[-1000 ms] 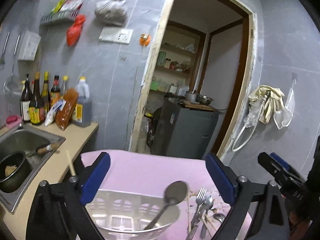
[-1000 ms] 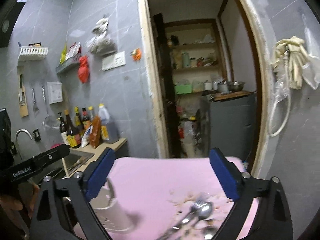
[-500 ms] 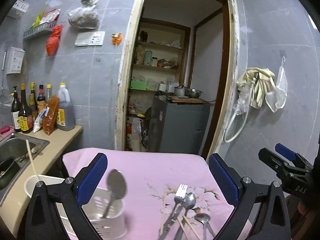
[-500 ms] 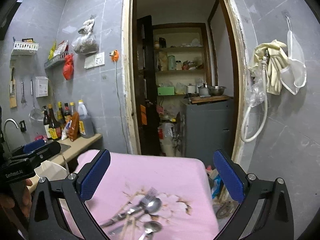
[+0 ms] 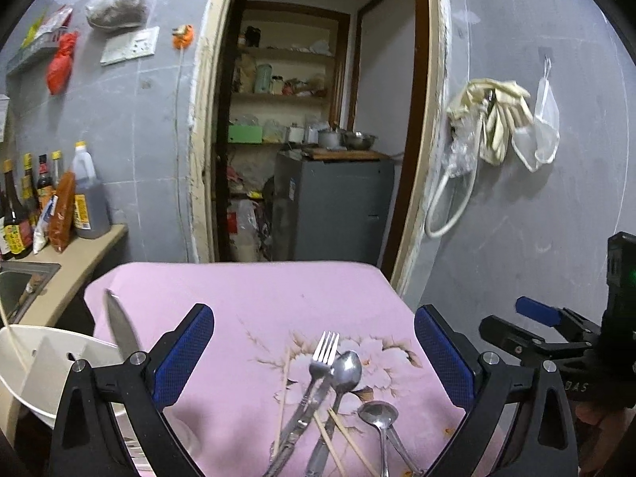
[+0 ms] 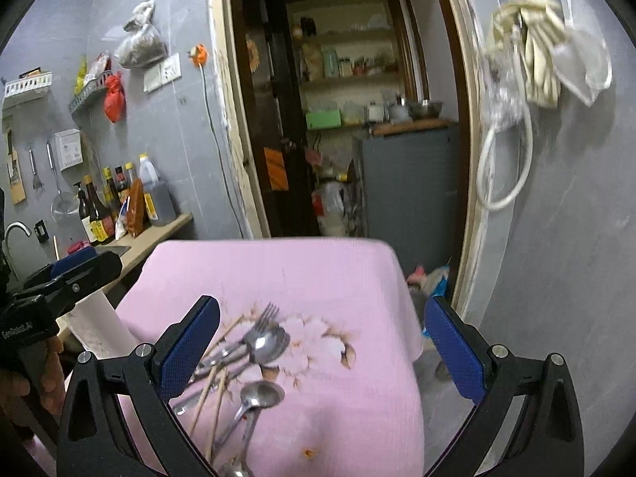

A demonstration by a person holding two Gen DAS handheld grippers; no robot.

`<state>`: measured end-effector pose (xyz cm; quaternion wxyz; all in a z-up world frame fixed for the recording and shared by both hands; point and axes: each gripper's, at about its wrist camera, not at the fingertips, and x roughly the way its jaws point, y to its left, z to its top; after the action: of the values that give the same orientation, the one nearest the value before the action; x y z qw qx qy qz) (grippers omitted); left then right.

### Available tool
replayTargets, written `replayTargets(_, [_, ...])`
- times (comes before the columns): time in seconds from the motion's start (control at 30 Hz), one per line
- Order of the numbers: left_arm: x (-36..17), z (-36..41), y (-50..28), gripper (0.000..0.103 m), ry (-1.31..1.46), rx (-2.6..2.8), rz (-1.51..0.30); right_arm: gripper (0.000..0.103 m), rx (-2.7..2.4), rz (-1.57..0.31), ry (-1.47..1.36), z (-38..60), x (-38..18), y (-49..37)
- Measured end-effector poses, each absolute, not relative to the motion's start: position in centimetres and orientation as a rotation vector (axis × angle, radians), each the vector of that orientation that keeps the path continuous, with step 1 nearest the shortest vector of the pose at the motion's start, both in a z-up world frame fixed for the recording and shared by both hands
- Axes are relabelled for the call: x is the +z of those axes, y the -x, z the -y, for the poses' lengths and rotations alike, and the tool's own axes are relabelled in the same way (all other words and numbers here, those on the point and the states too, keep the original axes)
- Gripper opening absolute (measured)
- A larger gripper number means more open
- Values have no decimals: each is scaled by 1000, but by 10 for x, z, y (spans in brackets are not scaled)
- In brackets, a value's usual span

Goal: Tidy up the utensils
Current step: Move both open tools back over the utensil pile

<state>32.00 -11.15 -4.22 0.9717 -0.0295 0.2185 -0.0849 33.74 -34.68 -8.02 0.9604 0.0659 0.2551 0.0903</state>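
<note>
A pile of utensils lies on the pink cloth (image 5: 254,298): a fork (image 5: 316,369), a large spoon (image 5: 344,373), a small spoon (image 5: 377,415) and wooden chopsticks (image 5: 342,433). The same fork (image 6: 254,326), spoons (image 6: 270,344) and chopsticks (image 6: 210,401) show in the right wrist view. A white utensil holder (image 5: 43,373) stands at the cloth's left edge with a spoon (image 5: 121,330) upright in it. My left gripper (image 5: 314,357) is open and empty above the pile. My right gripper (image 6: 322,349) is open and empty, just right of the pile.
A counter (image 5: 79,258) with sauce bottles (image 5: 85,198) and a sink (image 5: 20,282) lies to the left. A doorway with a grey cabinet (image 5: 334,206) is behind the table. Gloves and a hose (image 5: 493,119) hang on the right wall.
Both grippers swung right, from the white holder toward the utensil pile. The holder with its spoon has slid to the left edge of the left wrist view.
</note>
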Motion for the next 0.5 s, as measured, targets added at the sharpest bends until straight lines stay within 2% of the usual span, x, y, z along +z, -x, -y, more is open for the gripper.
replayTargets(0.13, [-53,121,-332,90,38,-186,-490,79,197,-593,-171,352,-104,-351])
replayTargets(0.33, [-75,132,-357,66,7,-203,-605,59,253,-678,-201,353,-132,-369])
replayTargets(0.37, [-80,133,-362,61,1,-203,-626,57,267,-696,-206,352,-136,-374])
replayTargets(0.5, [-102,137,-380,50,-24,-213,-747,45,327,-779,-221,344,-157,-398])
